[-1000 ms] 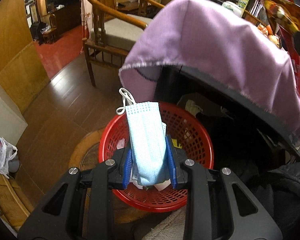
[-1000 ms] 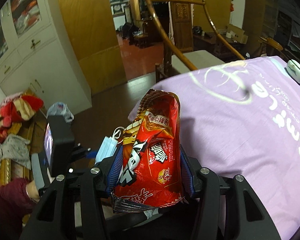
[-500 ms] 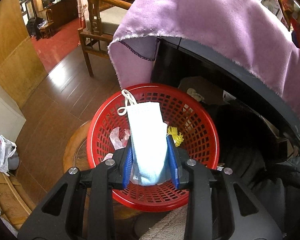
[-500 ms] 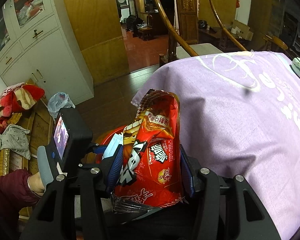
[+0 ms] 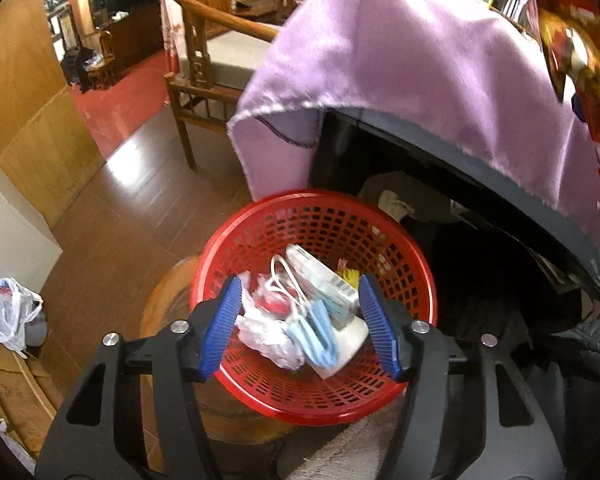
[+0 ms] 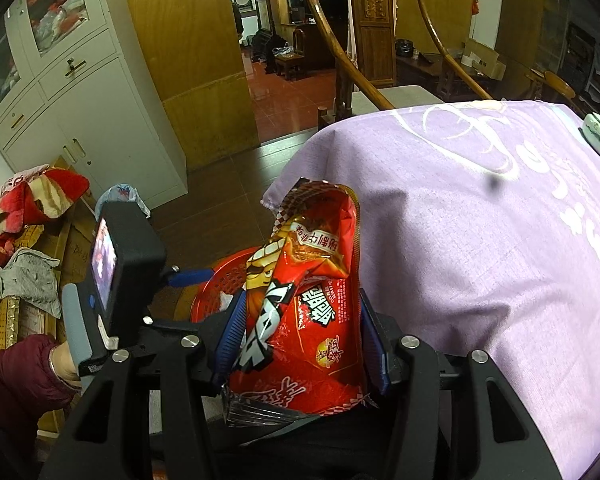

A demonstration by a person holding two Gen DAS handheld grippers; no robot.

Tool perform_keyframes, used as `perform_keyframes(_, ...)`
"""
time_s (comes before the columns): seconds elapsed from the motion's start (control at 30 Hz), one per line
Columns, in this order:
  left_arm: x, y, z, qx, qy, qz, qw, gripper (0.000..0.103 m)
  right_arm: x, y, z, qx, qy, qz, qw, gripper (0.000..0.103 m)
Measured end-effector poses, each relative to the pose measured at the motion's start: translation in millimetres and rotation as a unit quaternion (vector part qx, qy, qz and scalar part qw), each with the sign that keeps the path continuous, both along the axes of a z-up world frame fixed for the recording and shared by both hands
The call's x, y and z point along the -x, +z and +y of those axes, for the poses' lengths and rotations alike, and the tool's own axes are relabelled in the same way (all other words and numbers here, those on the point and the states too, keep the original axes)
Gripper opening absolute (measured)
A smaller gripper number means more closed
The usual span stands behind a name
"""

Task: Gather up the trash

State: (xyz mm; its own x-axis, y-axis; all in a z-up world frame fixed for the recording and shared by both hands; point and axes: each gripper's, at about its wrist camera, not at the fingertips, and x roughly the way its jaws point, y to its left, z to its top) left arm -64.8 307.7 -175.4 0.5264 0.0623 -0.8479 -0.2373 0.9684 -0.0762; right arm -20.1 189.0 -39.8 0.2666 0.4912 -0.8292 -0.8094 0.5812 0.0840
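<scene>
My left gripper (image 5: pixel 300 320) is open and empty above the red mesh basket (image 5: pixel 400 240). A light blue face mask (image 5: pixel 318 332) lies inside the basket on crumpled plastic and paper trash (image 5: pixel 264 332). My right gripper (image 6: pixel 302 328) is shut on a red snack bag (image 6: pixel 304 312), held upright beside the table's purple cloth (image 6: pixel 480 240). The snack bag also shows at the right edge of the left wrist view (image 5: pixel 576 52). The left gripper's body (image 6: pixel 120 272) and part of the basket (image 6: pixel 220 280) show in the right wrist view.
The basket stands on a round wooden stool (image 5: pixel 164 312) beside the purple-covered table (image 5: pixel 400 60). A wooden chair (image 5: pixel 204 60) stands behind. A white plastic bag (image 5: pixel 12 312) lies on the floor at left. A white cabinet (image 6: pixel 80 92) and piled cloths (image 6: pixel 32 200) are at left.
My left gripper opened and the face mask dropped into the red basket. The right gripper kept hold of the snack bag and shifted slightly.
</scene>
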Motion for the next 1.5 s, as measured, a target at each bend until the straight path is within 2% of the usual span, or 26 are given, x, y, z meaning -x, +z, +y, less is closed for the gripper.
perform_keyframes(0.13, 1, 11, 16, -0.02, 0.031, -0.01, 0.9993, 0.074, 1, -1, 1, 0.001, 0.004, 0.005, 1.0, 0.053)
perform_keyframes(0.27, 7, 29, 51, -0.037, 0.096, -0.028, 0.9943, 0.083, 3, -5, 12, 0.006, 0.024, 0.016, 1.0, 0.053)
perform_keyframes(0.33, 14, 41, 71, -0.038, 0.135, -0.043, 0.9891, 0.091, 5, -7, 19, 0.01, 0.037, 0.018, 0.999, 0.053)
perform_keyframes(0.4, 23, 50, 84, -0.041, 0.162, -0.055, 0.9844, 0.094, 8, -10, 30, 0.013, 0.052, 0.02, 0.998, 0.053)
perform_keyframes(0.53, 29, 57, 96, -0.05, 0.184, -0.061, 0.9797, 0.096, 9, -17, 46, 0.018, 0.07, 0.027, 0.997, 0.053)
perform_keyframes(0.63, 29, 55, 98, -0.058, 0.185, -0.058, 0.9794, 0.096, 7, -23, 56, 0.022, 0.078, 0.032, 0.996, 0.054)
perform_keyframes(0.73, 28, 51, 95, -0.072, 0.177, -0.05, 0.9802, 0.096, 6, -31, 64, 0.029, 0.083, 0.032, 0.996, 0.067)
perform_keyframes(0.77, 26, 50, 92, -0.079, 0.174, -0.047, 0.9804, 0.096, 5, -35, 65, 0.034, 0.082, 0.03, 0.996, 0.068)
perform_keyframes(0.9, 26, 48, 86, -0.09, 0.166, -0.043, 0.9809, 0.096, 5, -39, 63, 0.044, 0.077, 0.024, 0.996, 0.068)
perform_keyframes(1.13, 21, 50, 70, -0.085, 0.142, -0.043, 0.9852, 0.096, 2, -34, 41, 0.037, 0.052, 0.012, 0.998, 0.069)
perform_keyframes(1.33, 11, 56, 48, -0.092, 0.115, -0.045, 0.9881, 0.096, -1, -35, 12, 0.035, 0.021, 0.025, 0.999, 0.071)
perform_keyframes(1.5, 7, 62, 34, -0.091, 0.103, -0.049, 0.9894, 0.096, 3, -39, 2, 0.031, 0.027, 0.035, 0.999, 0.073)
